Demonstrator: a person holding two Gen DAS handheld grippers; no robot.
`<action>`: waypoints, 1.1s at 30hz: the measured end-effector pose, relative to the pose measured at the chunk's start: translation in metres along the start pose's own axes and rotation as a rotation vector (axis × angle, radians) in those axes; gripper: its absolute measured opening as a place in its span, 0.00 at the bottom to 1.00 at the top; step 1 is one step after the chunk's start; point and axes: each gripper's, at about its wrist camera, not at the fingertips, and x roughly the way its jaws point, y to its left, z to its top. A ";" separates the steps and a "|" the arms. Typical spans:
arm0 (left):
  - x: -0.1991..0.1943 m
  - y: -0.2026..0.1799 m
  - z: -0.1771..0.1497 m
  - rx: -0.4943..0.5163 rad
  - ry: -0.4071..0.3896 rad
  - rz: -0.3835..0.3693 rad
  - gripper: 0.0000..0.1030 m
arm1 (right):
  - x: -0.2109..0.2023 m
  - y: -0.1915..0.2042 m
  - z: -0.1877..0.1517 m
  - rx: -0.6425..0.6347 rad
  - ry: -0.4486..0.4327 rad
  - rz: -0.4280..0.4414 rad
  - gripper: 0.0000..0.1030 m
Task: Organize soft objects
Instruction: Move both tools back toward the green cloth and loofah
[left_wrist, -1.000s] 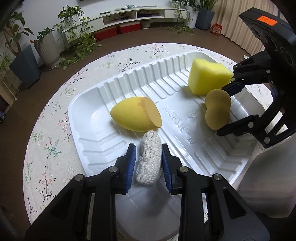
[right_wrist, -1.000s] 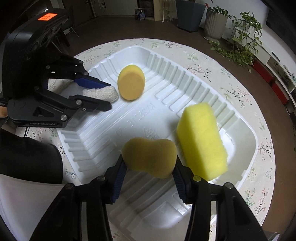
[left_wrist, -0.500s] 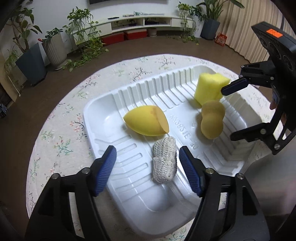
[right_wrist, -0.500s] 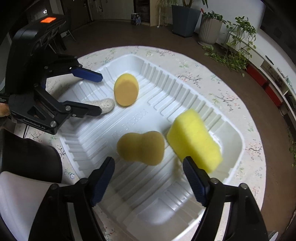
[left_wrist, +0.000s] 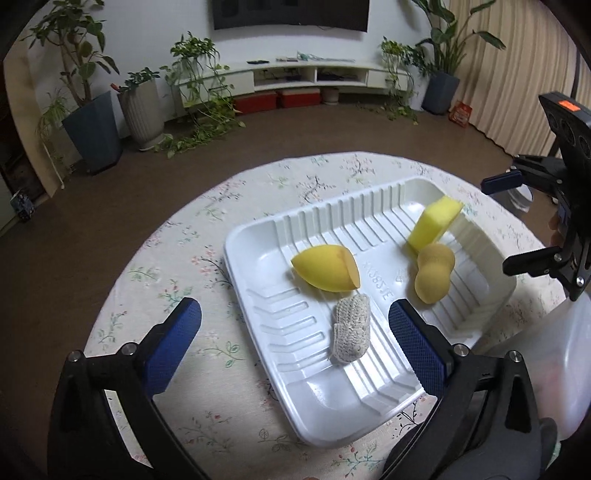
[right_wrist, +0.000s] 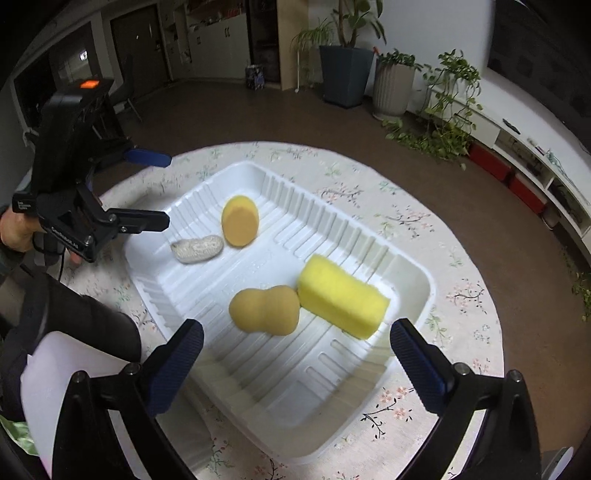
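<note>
Both grippers are off their loads now: the left gripper (left_wrist: 293, 334) has just been opening and its jaws stand wide, with the knitted off-white pad (left_wrist: 349, 330) lying loose on the tray floor between and beyond them, touched by neither blue pad. Same story on the other side, where the right gripper (right_wrist: 295, 354) has just been opening too, fingers spread wide, and the tan peanut-shaped sponge (right_wrist: 264, 310) sits free just ahead of them, lower centre of the right wrist view. It rests against the yellow block sponge (right_wrist: 341, 297), which leans toward the wall of the white ribbed tray (right_wrist: 413, 266) at right. The yellow egg-shaped sponge (left_wrist: 325, 267) lies mid-tray in the left wrist view, just above the knitted pad. So 4 soft items are in the tray, and this reads as the release step finishing. Next, I'd judge, comes a clean retreat without clipping the tray rim, then a look for anything left on the floral tablecloth (left_wrist: 192, 236). Hard to say whether more remains: the near table edge is hidden behind the gripper bodies, and a pale blurred shape fills the lower right corner of the left view, unidentifiable.
</note>
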 end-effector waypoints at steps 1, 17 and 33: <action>-0.003 0.002 0.000 -0.004 -0.009 0.007 1.00 | -0.006 -0.003 -0.001 0.014 -0.019 -0.009 1.00; -0.103 0.021 -0.067 -0.148 -0.106 0.067 1.00 | -0.112 -0.024 -0.087 0.291 -0.238 -0.074 1.00; -0.209 -0.084 -0.231 -0.164 -0.166 0.080 1.00 | -0.125 0.149 -0.222 0.371 -0.268 0.064 1.00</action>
